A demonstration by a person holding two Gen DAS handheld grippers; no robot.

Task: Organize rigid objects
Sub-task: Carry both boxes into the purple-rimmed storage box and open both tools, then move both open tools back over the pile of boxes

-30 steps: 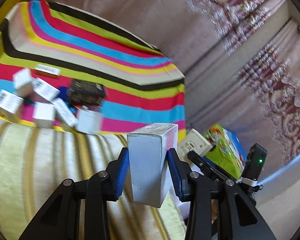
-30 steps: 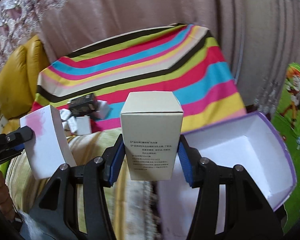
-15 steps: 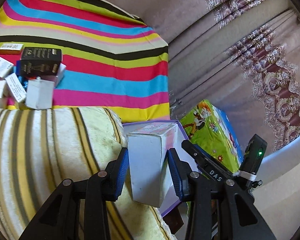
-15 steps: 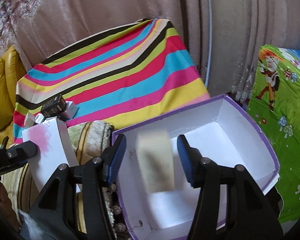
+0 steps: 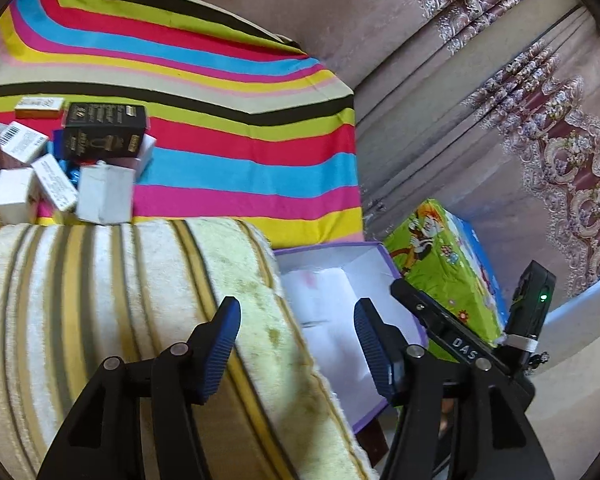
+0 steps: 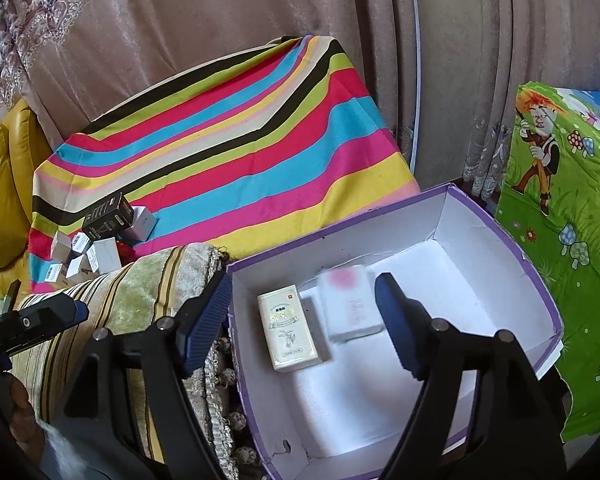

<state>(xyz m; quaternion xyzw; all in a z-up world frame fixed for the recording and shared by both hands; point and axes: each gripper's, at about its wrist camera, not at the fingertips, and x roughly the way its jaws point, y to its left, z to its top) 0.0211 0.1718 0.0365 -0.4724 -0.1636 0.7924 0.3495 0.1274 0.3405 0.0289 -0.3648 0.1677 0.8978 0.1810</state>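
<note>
Both cartons held a second ago, the beige carton [image 6: 289,329] and the pink-marked white carton [image 6: 350,305], now lie in the purple-rimmed box [image 6: 500,216], the left gripper [image 5: 296,346] and right gripper [image 6: 300,318] opening empty, while a pile of small boxes [image 5: 66,168] remains on the striped cloth [image 5: 240,168].

Two handheld black two-finger grippers, same build.
The left gripper [image 5: 296,330] and right gripper [image 6: 302,314] have matte black plastic scissor arms, silver pivot screws, and ribbed dark-blue rubber finger pads [image 5: 220,344]. In the left wrist view the right gripper's arm bears white "DAS" lettering [image 5: 464,347], a white band, and a black module with green LED [image 5: 544,297].
</note>
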